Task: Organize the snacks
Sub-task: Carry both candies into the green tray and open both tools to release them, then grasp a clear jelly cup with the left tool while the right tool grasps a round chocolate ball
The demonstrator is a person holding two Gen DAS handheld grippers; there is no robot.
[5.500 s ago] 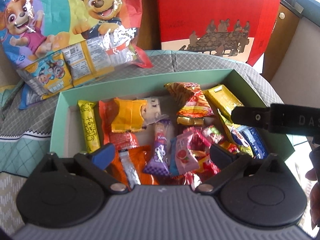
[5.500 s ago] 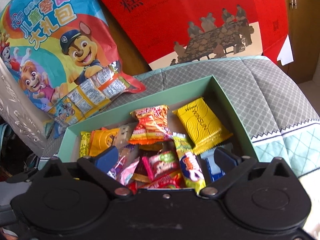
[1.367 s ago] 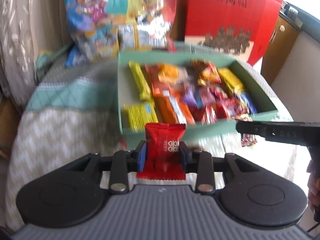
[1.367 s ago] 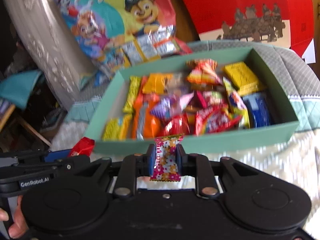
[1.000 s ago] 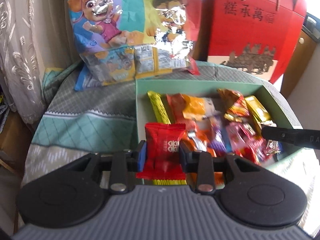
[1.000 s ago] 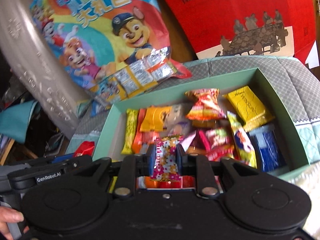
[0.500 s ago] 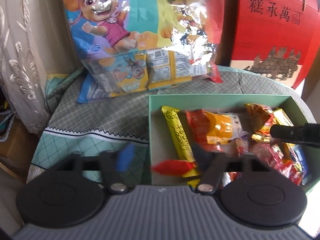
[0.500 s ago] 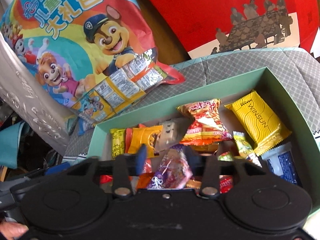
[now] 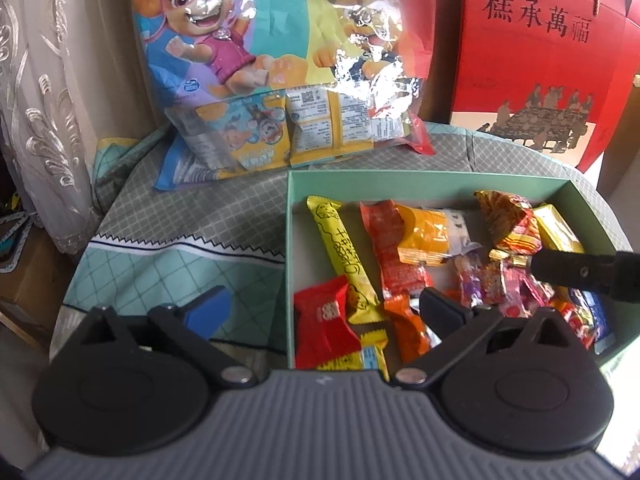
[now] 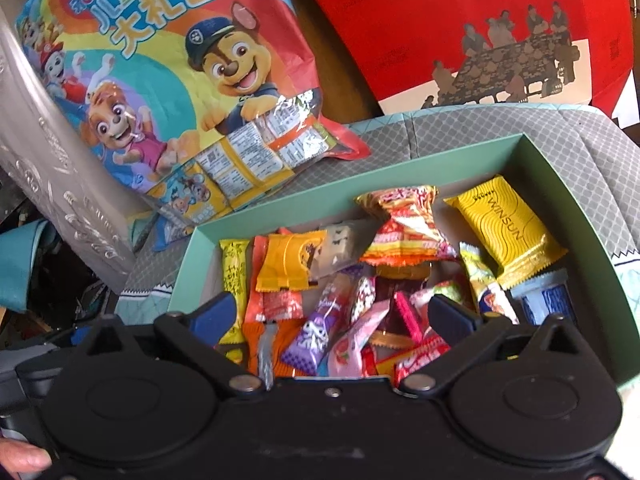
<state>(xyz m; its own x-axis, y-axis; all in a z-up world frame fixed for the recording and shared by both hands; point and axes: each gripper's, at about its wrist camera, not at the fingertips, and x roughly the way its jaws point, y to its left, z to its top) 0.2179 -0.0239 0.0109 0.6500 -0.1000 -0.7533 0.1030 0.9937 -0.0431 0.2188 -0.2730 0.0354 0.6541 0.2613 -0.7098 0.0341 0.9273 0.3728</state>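
Note:
A mint-green box [image 9: 400,178] [image 10: 360,184] on the quilted cloth holds several wrapped snacks. My left gripper [image 9: 324,308] hangs over the box's near left corner, its jaws opening wide with nothing pressed between them. A red packet [image 9: 324,328] lies loose in that corner beside a long yellow bar [image 9: 340,256]. My right gripper [image 10: 334,316] is over the middle of the box, jaws also opening and holding nothing. A small patterned candy [image 10: 363,294] rests among the snacks below it. One black finger [image 9: 576,270] of the right gripper crosses the left wrist view.
A big cartoon-dog snack bag [image 9: 280,80] [image 10: 180,80] leans behind the box. A red gift bag [image 9: 540,60] [image 10: 460,20] stands at the back right and a lace curtain [image 9: 48,100] hangs at left. A hand [image 10: 20,460] shows at the lower left edge.
Both grippers went from shut to wide open. The red packet fell from the left gripper into the box's near left corner; the patterned candy left the right gripper. Both moved in over the box.

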